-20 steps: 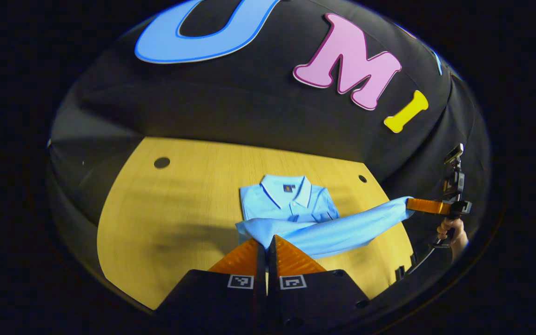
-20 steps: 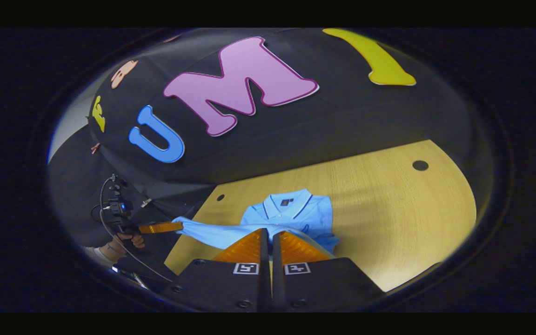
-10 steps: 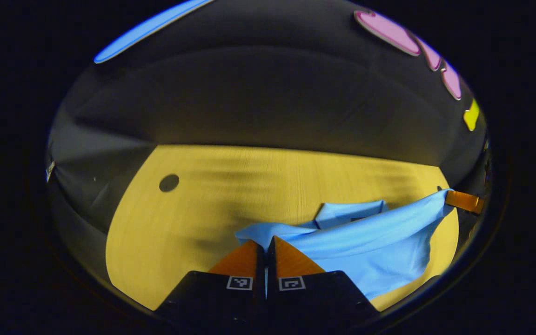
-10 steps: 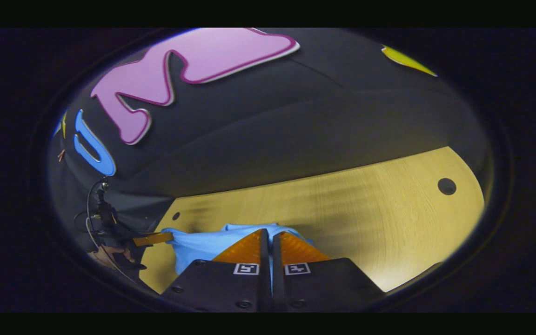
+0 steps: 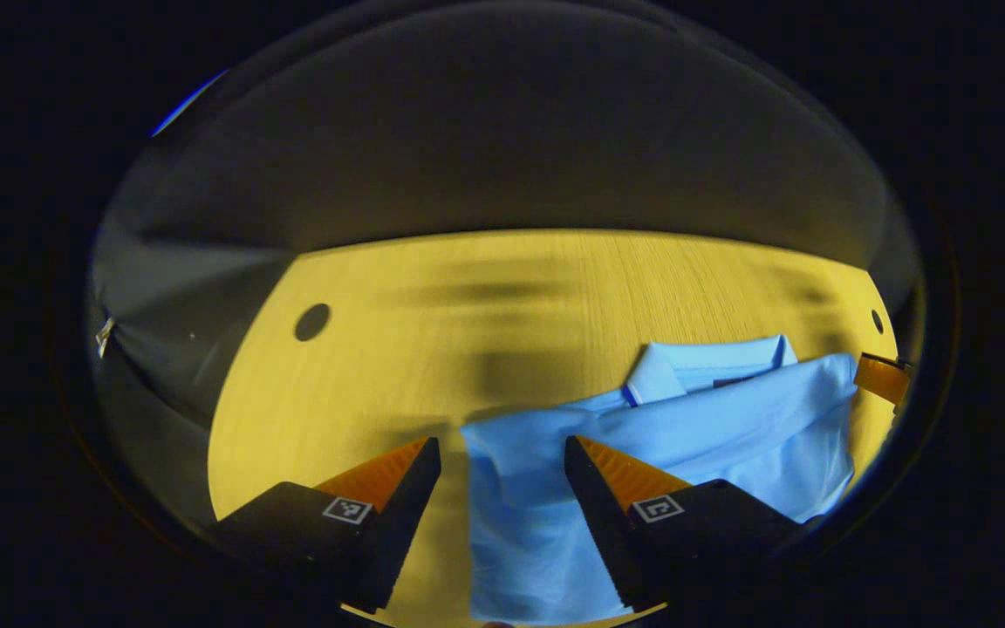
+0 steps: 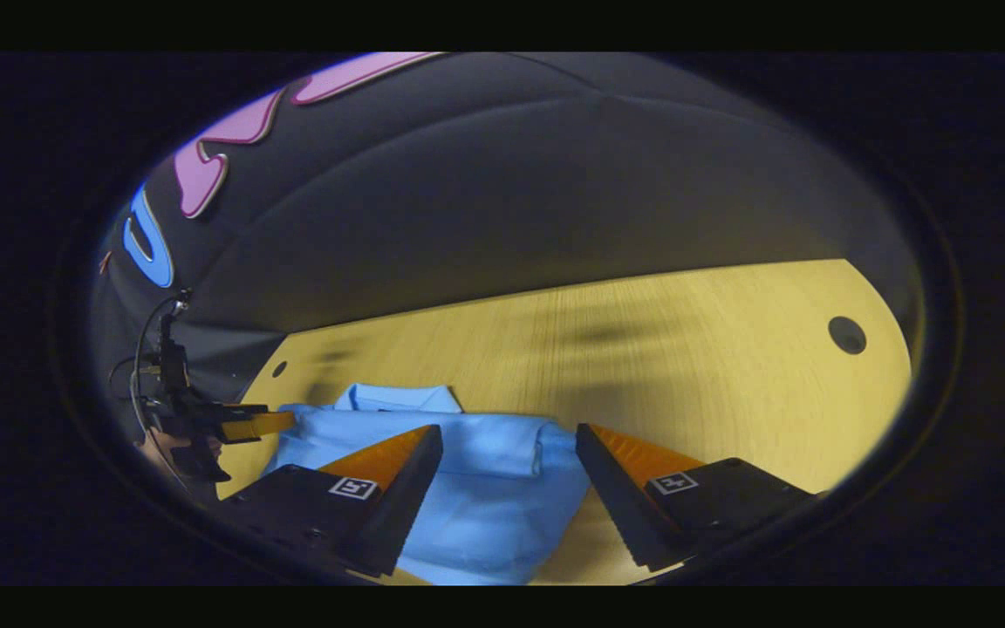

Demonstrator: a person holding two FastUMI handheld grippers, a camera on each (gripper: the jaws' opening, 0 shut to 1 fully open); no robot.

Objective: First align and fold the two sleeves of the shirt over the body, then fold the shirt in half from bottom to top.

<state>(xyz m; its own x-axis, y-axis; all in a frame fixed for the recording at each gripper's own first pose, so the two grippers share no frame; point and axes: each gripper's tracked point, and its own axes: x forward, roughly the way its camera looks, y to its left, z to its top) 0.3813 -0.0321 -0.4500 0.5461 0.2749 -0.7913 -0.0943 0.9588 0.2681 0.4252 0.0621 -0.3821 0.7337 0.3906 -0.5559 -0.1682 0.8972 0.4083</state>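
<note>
The light blue shirt [image 5: 712, 427] lies folded on the wooden table [image 5: 485, 296], its lower half laid up over the body. The collar [image 5: 703, 356] peeks out beyond the folded edge. My left gripper [image 5: 500, 445] is open just above the shirt's near left corner, with cloth between the fingers but nothing pinched. In the right gripper view the shirt [image 6: 485, 506] lies under my open right gripper [image 6: 509, 432], at its right edge. The collar [image 6: 398, 399] shows at the far side. The left gripper [image 6: 249, 423] and the hand holding it sit at the shirt's left end.
The table [image 6: 686, 349] has a dark round hole [image 6: 846, 335] at the far right and a smaller one [image 6: 279, 369] at the far left. Another hole [image 5: 311, 322] shows left of the shirt. The black booth wall rises behind the table.
Both grippers were shut on the shirt's bottom edge, carrying it toward the collar. Now both have opened and the hem lies dropped over the body.
</note>
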